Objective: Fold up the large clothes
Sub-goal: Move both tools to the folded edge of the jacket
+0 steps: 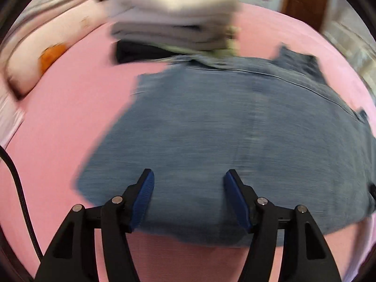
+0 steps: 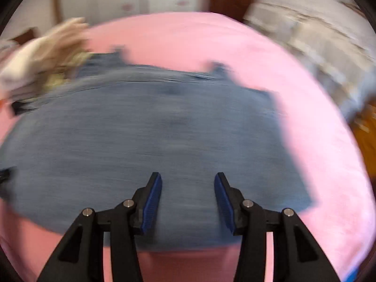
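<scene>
left wrist: looking steeply down, close above denim garment (image 1: 235, 129) | right wrist: facing likewise, close above | both sharing: garment, pink bed (image 2: 317, 164), folded stack (image 1: 171, 18) beyond

Even, soft daylight fills both my views. Motion blur smears everything beyond my sharp black fingers with blue ribbed pads (image 1: 145, 197); fisheye bending curves the edges into dark corners.
</scene>
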